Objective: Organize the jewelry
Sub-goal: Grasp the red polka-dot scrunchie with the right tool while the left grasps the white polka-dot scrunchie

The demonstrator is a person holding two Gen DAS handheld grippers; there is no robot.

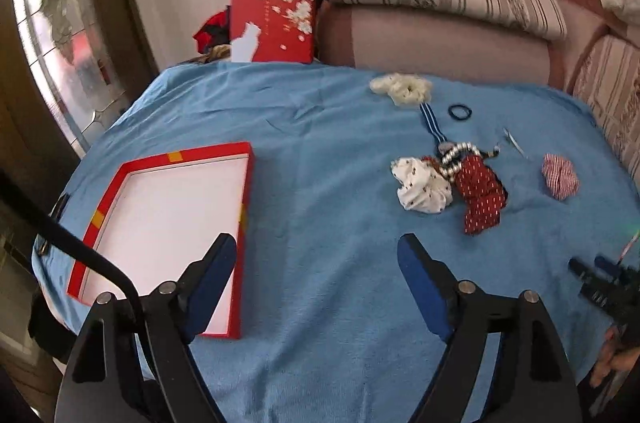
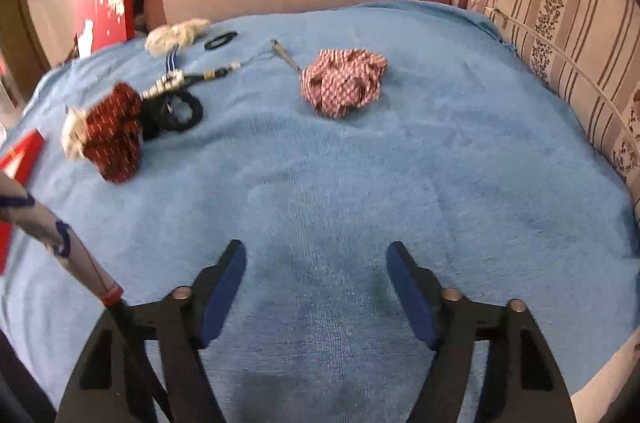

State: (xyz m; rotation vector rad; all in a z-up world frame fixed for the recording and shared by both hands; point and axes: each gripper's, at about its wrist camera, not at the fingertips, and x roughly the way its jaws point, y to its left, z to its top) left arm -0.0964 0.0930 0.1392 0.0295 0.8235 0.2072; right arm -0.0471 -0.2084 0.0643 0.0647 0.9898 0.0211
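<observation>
Blue terry cloth covers the whole work surface, and we see both sets of tongs tilted down over its near edge. The left gripper has its blue-padded fingers spread wide with nothing between them, hanging above the near right corner of the shallow red cardboard box with a white floor. The right gripper is likewise parted and empty, over bare cloth.

The things to sort lie farther out, in a loose group: a dark red dotted fabric scrunchie touching a white patterned scrunchie on its left, with a silver beaded bracelet at their far side. To the right, apart from these, sits a pink checked scrunchie. Farther still are a fluffy cream scrunchie, a small black hair elastic and a thin metal clip.

Only the left view shows the box whole, plus the red lid with white blossoms leaning upright at the far wall, and the other tool at the right edge with a hand below it. Only the right view reveals a black fabric loop behind the red scrunchie and a patterned sleeve at the left
</observation>
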